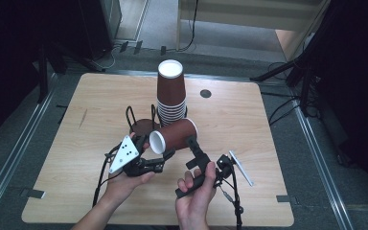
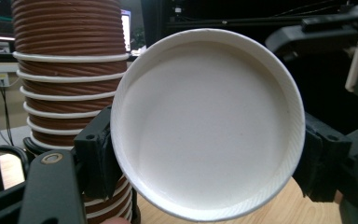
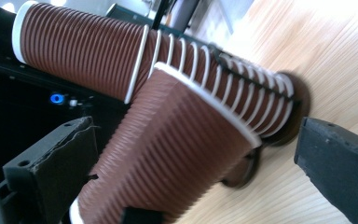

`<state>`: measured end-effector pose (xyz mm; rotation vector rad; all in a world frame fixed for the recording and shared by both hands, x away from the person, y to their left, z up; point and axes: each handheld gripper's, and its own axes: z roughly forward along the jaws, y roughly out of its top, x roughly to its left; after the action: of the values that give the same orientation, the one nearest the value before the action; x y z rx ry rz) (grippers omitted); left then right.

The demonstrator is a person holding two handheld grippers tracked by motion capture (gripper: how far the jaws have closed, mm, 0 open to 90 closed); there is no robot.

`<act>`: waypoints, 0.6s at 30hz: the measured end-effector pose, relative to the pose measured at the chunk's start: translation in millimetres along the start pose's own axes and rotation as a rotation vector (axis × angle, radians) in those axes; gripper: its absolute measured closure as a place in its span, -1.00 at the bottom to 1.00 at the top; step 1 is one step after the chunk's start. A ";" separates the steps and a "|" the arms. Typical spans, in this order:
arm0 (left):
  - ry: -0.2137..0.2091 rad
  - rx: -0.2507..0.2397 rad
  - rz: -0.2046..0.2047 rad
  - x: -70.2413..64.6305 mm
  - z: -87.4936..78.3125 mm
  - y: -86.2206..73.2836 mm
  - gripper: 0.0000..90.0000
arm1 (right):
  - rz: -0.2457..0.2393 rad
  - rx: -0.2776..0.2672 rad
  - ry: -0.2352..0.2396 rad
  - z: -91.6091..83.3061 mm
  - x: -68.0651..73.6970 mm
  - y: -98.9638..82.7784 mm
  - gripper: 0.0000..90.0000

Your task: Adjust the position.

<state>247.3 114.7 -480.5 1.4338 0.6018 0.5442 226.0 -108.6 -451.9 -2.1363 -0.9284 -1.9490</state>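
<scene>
loose cup [image 1: 175, 135]: brown ribbed paper cup, lying sideways in the air over the middle of the desk [image 1: 100, 96], white rim toward the left claw, base toward the desk's right edge
loose cup, left gripper view [image 2: 207, 123]: open white mouth faces the camera, one black pad on each side of the rim
left claw [image 1: 159, 160]: clenched on the loose cup at its rim, pads pressing both sides (grey three-cornered plate on top of it)
left hand [image 1: 124, 184]: comes in from the desk's near edge, wrapped under the gripper body
right claw [image 1: 190, 142]: jaws stand apart on either side of the cup's body near its base; in the right gripper view [image 3: 196, 163] there is a clear gap between the right-hand jaw and the cup wall, the other jaw is close to it, contact cannot be told, so released
right hand [image 1: 196, 191]: near edge of the desk, just right of the left hand, gripping its handle
cup stack [image 1: 171, 91]: same brown cups nested upside down, standing in a black wire holder [image 1: 141, 122] toward the desk's far edge, middle; just behind the loose cup
cup stack, left gripper view [image 2: 70, 70]: white rims banded one over another, left of the loose cup
white strip [image 1: 241, 167]: flat on the desk right of the right hand, near the right claw's cable
dark round spot [image 1: 205, 93]: on the desk near the far edge, right of the stack
</scene>
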 end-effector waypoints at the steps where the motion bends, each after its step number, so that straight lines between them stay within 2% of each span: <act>1: 0.000 0.001 0.003 -0.5 0.4 -0.5 -0.48 | 0.022 0.012 -0.003 0.8 0.3 -0.6 -1.00; 3: -0.001 0.000 0.003 -2.0 1.2 -1.4 -0.48 | 0.067 0.029 -0.008 3.5 -1.6 -1.6 -1.00; 7: -0.006 -0.001 0.018 -4.6 2.0 -2.3 -0.48 | 0.186 0.061 -0.006 6.7 -7.3 -0.5 -1.00; 10: -0.007 -0.004 0.031 -6.2 2.6 -2.9 -0.48 | 0.264 0.065 0.004 7.5 -11.7 2.7 -1.00; 14: -0.009 -0.005 0.045 -7.9 3.5 -4.4 -0.48 | 0.317 0.061 0.029 8.5 -13.4 4.8 -1.00; 18: -0.015 -0.009 0.061 -10.4 4.4 -5.1 -0.48 | 0.360 0.079 0.024 13.5 -13.4 4.6 -1.00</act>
<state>242.5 104.1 -484.9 1.4503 0.5447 0.5836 240.0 -110.9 -465.3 -2.0583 -0.5574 -1.7279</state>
